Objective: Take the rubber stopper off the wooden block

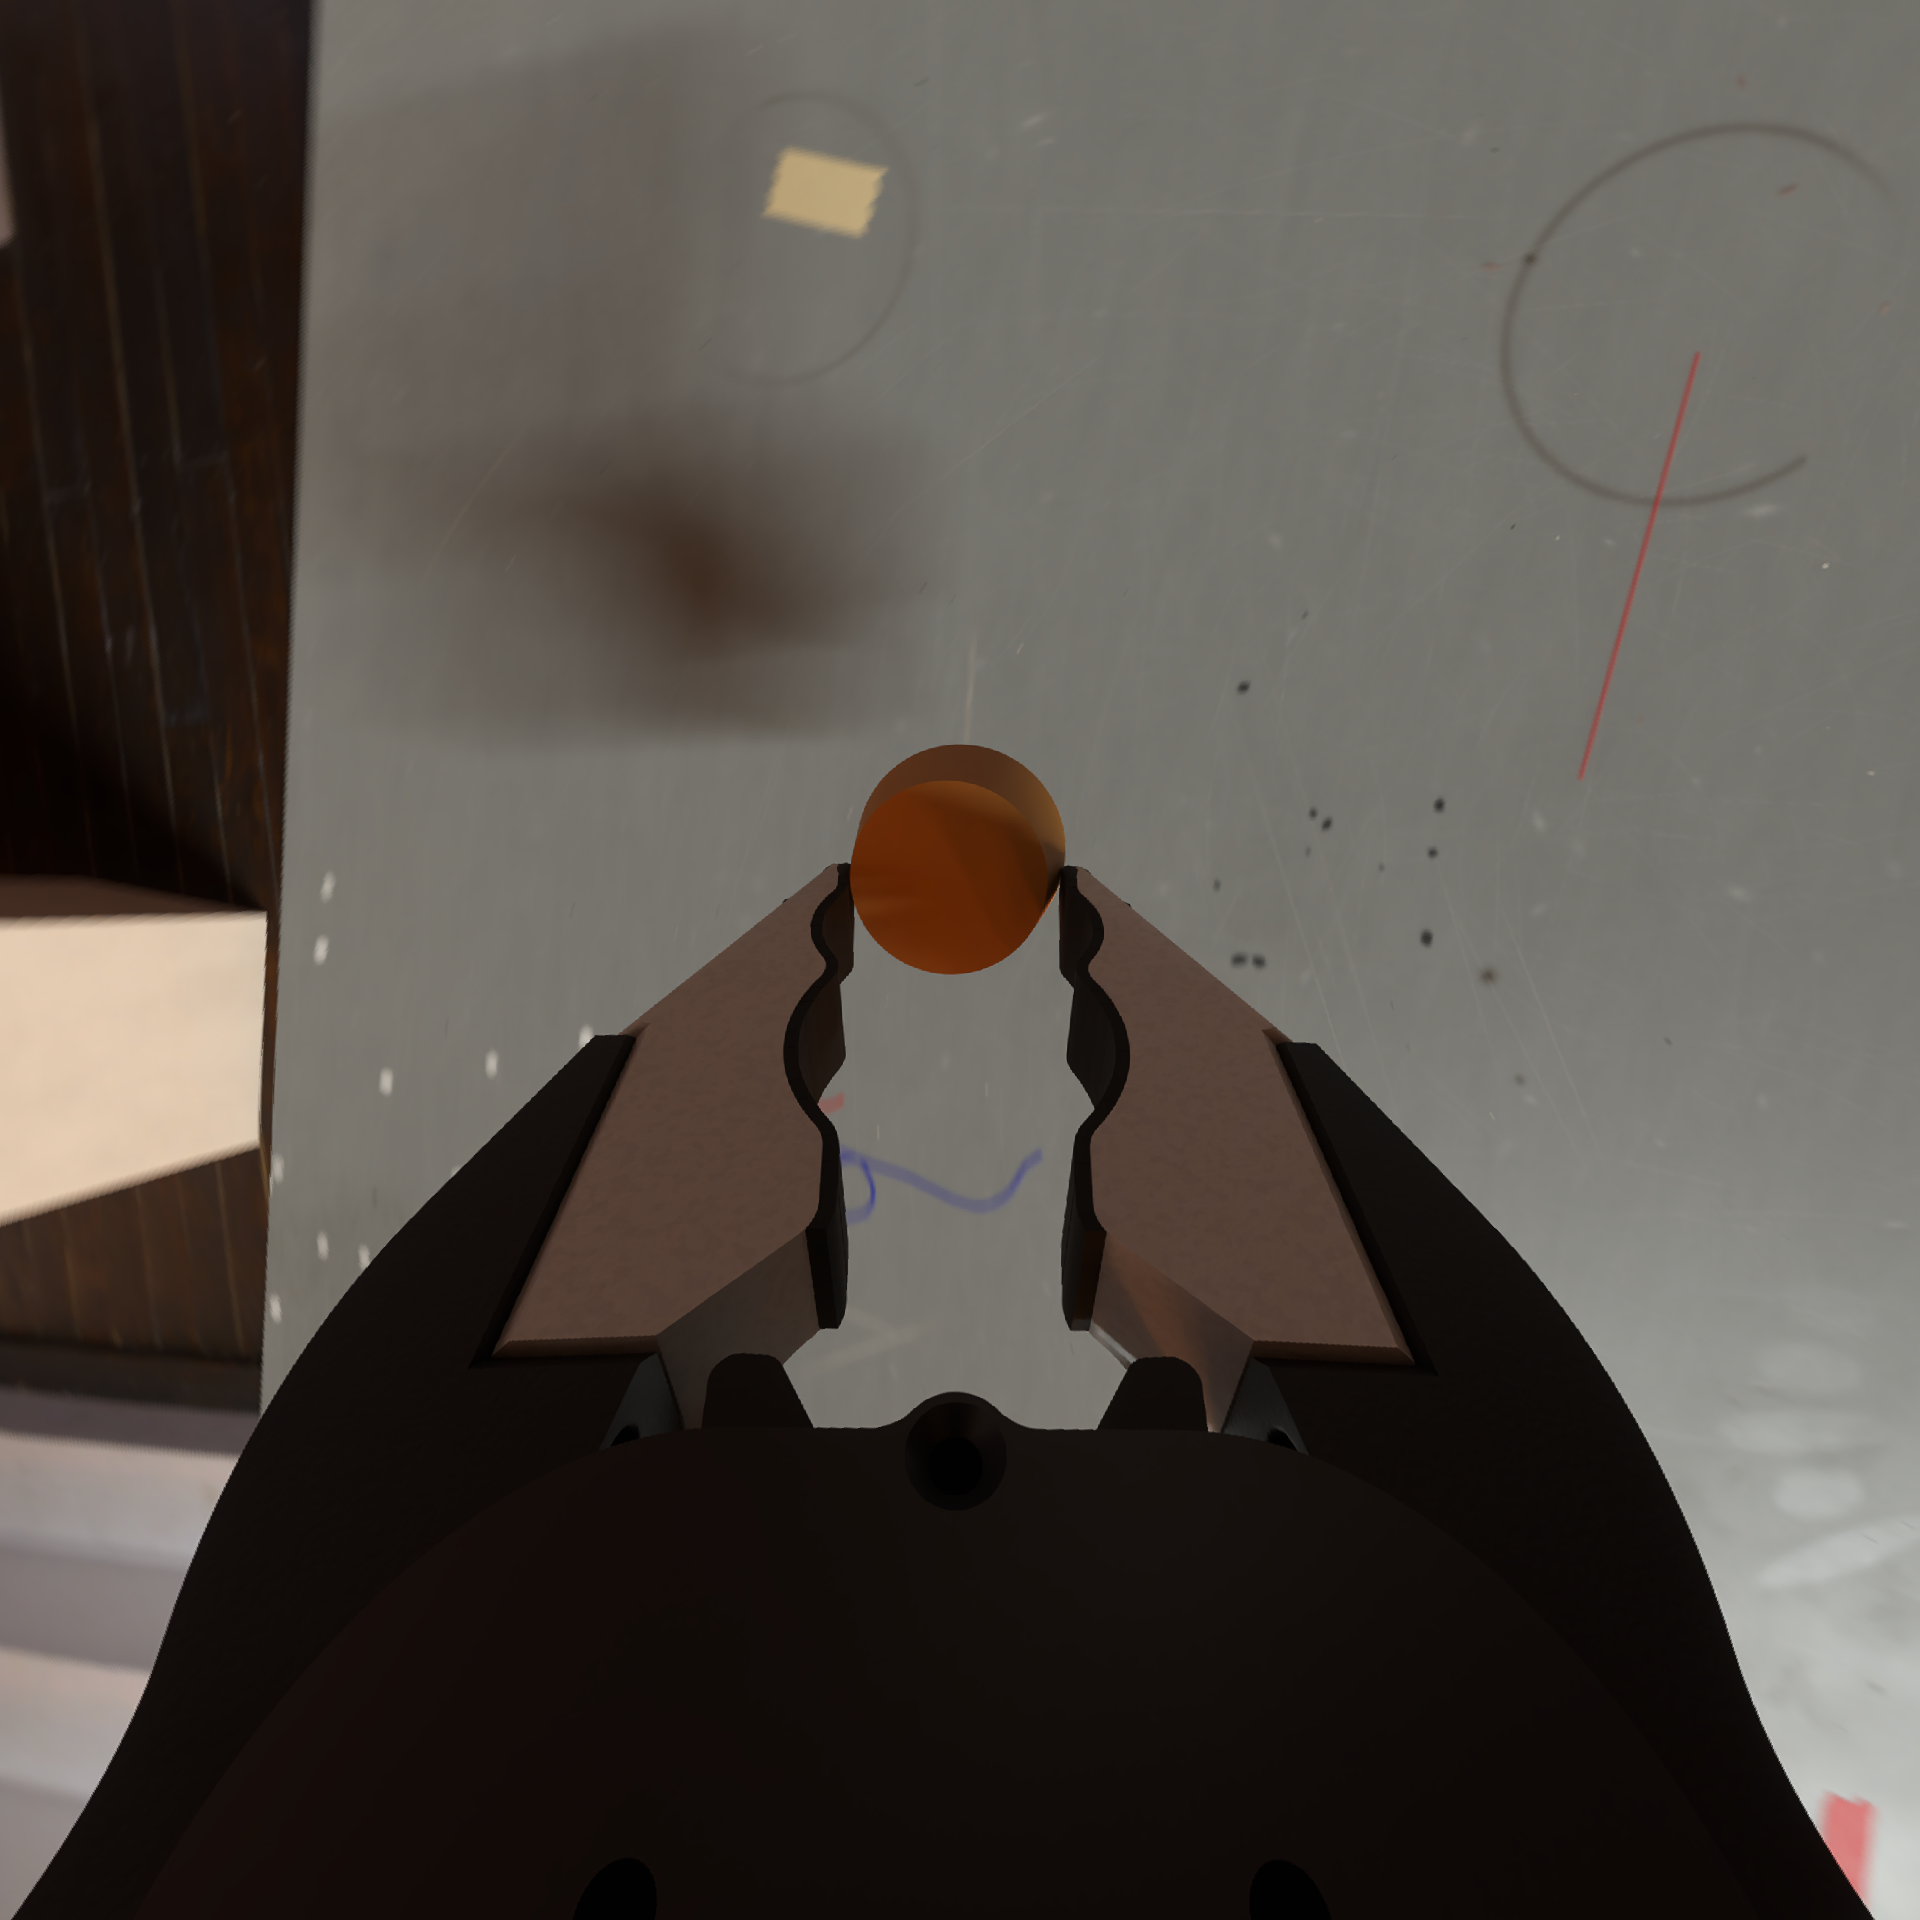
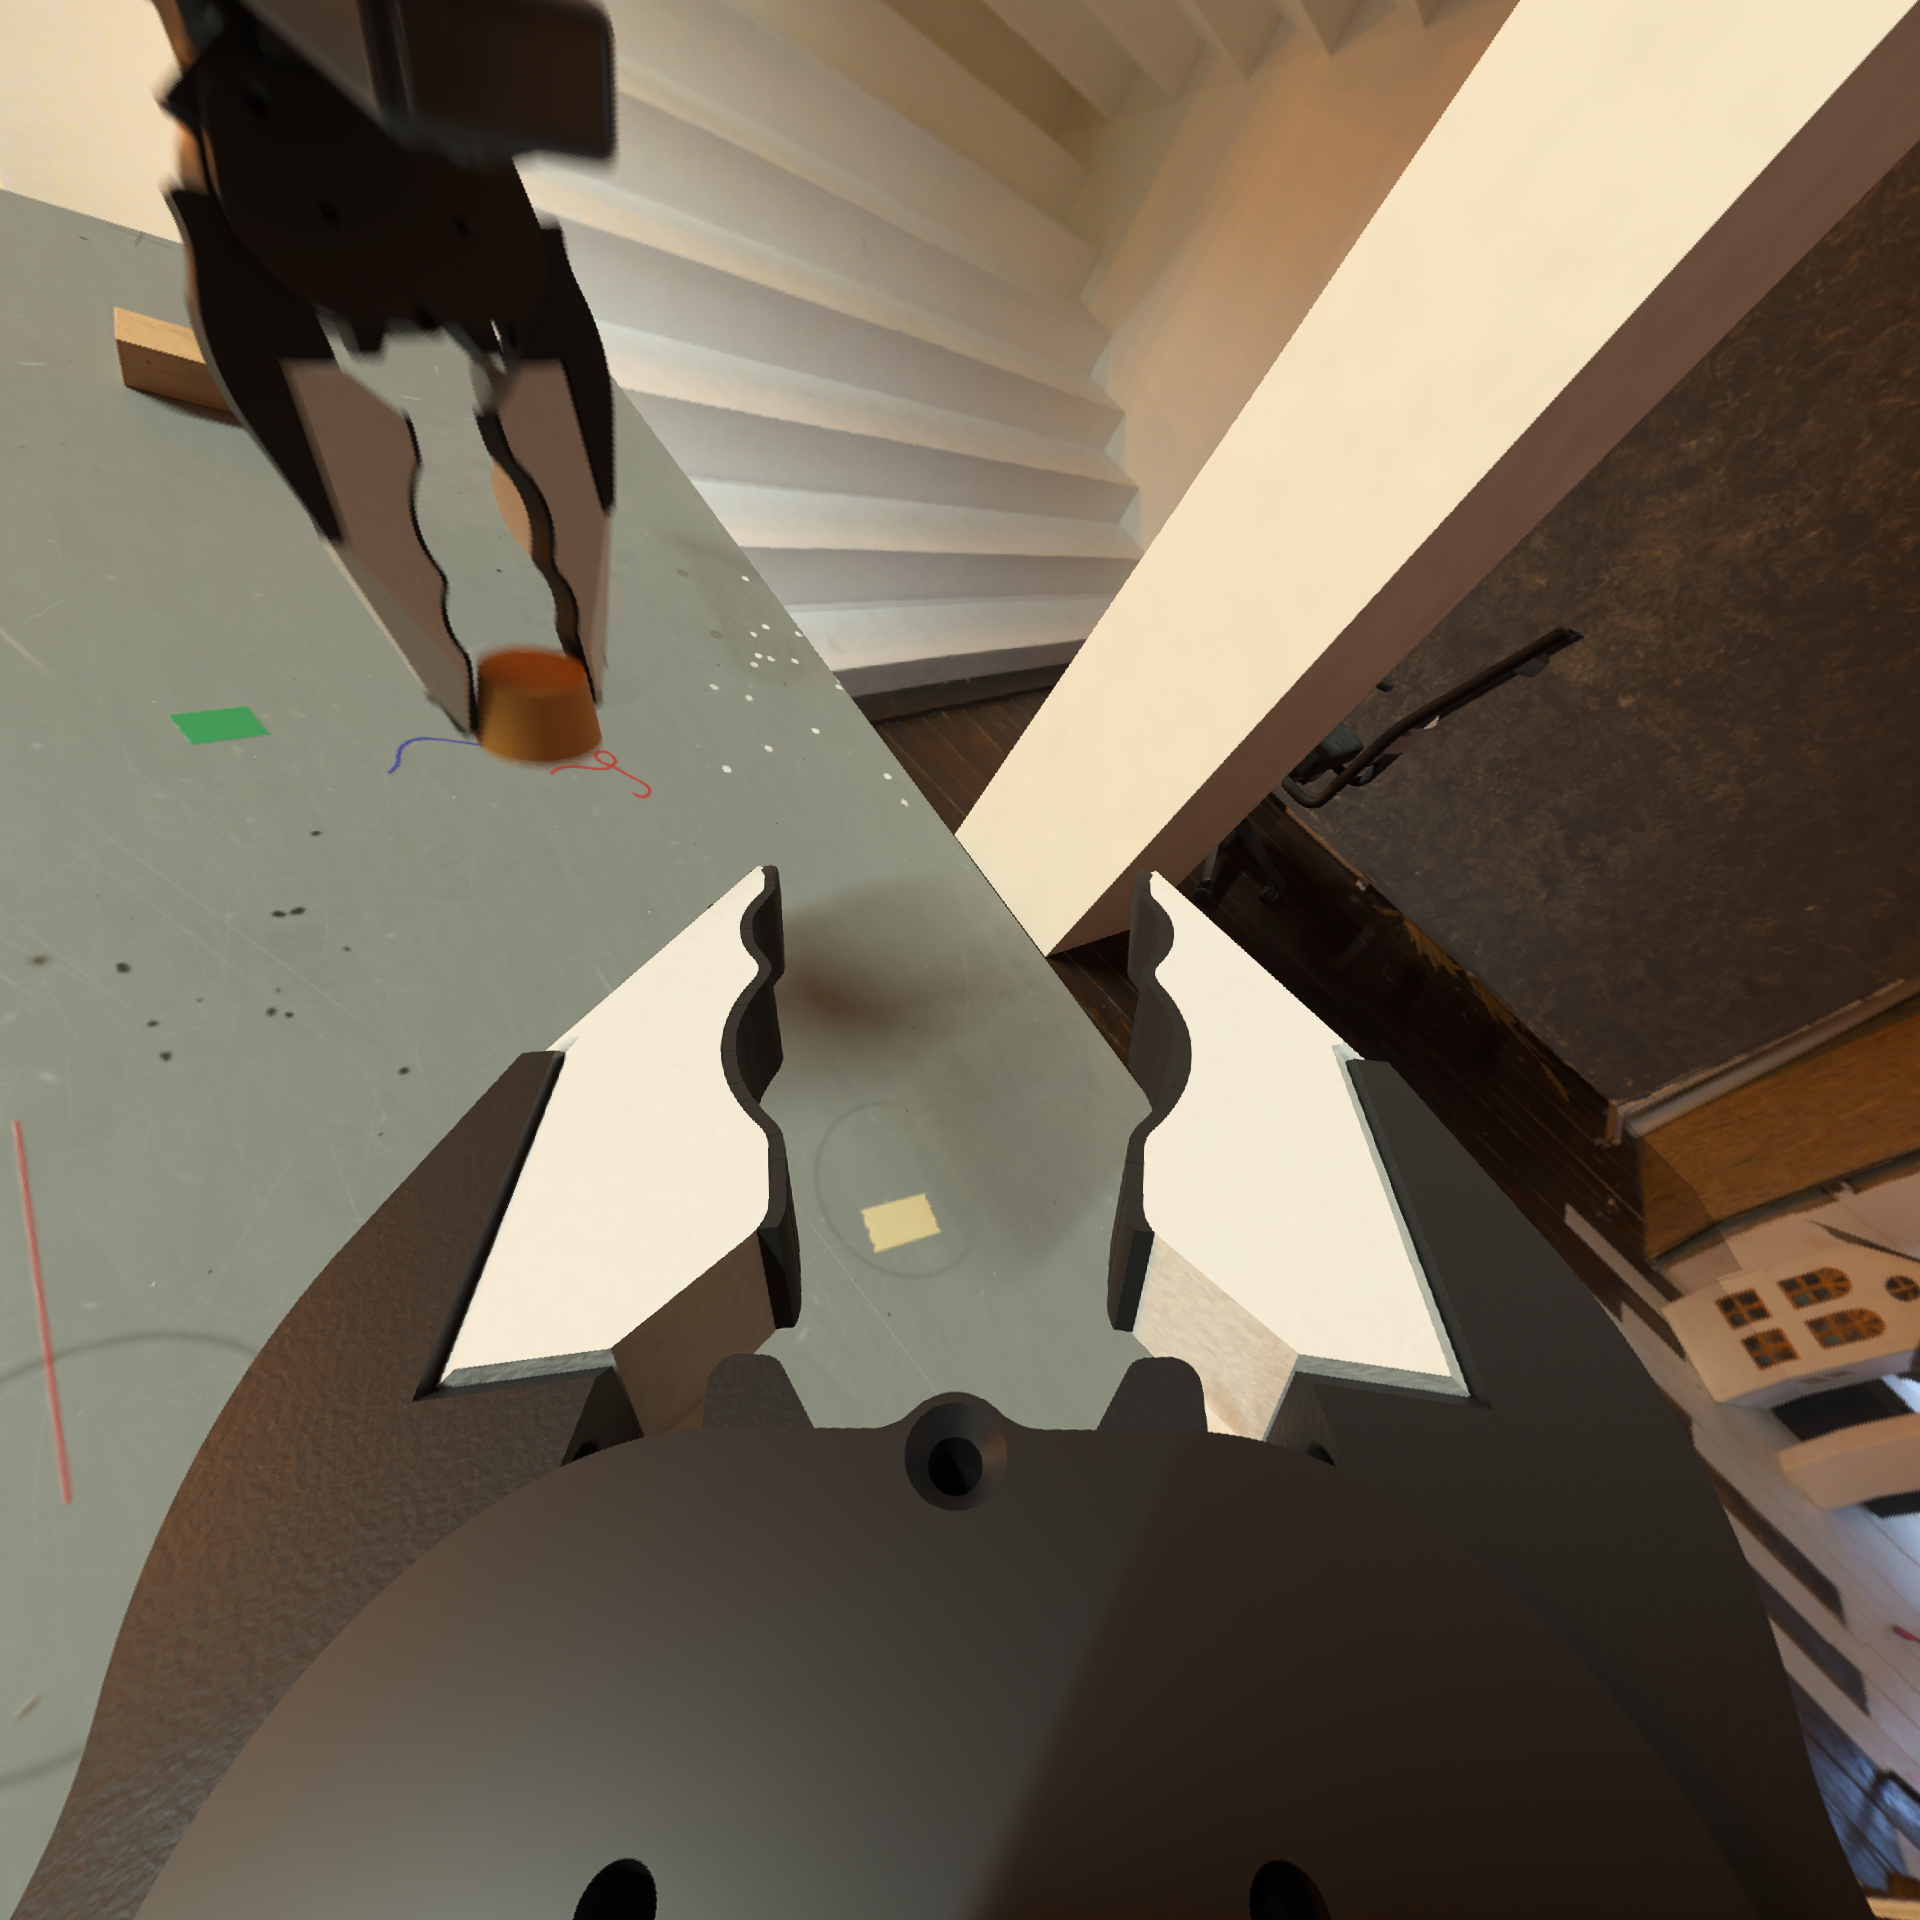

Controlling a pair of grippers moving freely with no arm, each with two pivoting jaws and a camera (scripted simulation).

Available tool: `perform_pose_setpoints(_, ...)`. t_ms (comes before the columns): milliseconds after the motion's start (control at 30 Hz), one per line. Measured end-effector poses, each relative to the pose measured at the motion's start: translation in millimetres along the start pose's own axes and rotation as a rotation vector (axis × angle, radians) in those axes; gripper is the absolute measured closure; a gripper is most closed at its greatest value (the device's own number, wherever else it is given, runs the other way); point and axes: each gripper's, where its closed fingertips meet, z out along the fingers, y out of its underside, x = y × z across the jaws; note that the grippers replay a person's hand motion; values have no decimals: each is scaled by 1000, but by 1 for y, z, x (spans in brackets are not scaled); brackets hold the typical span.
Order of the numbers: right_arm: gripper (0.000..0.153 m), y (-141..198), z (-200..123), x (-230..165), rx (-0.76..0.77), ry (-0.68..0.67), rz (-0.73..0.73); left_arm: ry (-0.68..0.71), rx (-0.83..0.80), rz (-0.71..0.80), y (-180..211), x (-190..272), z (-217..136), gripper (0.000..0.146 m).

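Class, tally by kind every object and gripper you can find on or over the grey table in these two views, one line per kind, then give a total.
Grippers: 2, left and right
Rubber stoppers: 1, orange stopper between the left fingers
Wooden blocks: 1, block at the far table edge
Tape patches: 2, yellow patch and green patch
Total: 6

- The rubber stopper (image 1: 951, 873) is showing a smooth orange surface with a soft sheen, slightly translucent at its rim.
- The left tongs (image 1: 954, 883) are looking matt black like plastic, with flat brownish finger (image 1: 717, 1122) faces and dark wavy pads.
- The right tongs (image 2: 956, 894) are showing a finely grained, dark matt shell.
- The desk (image 2: 312, 935) is appearing as dull grey, scuffed, speckled and scratched.
- The wooden block (image 2: 156, 358) is showing pale, matt, bare wood.
- A piece of tape (image 1: 824, 192) is looking papery and beige.
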Motion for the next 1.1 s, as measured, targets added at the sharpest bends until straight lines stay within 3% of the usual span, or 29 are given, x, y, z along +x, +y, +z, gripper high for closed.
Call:
perform_pose_setpoints(167,86,7,-14,0,-16,-13,7,102,-34,147,-36,14,52,107)
perform_pose_setpoints(400,86,19,-23,-2,-36,-41,32,149,-108,225,-51,19,87,107)
perform_pose_setpoints(1100,87,26,-30,-2,-25,-56,53,175,-255,299,-40,22,119,107)
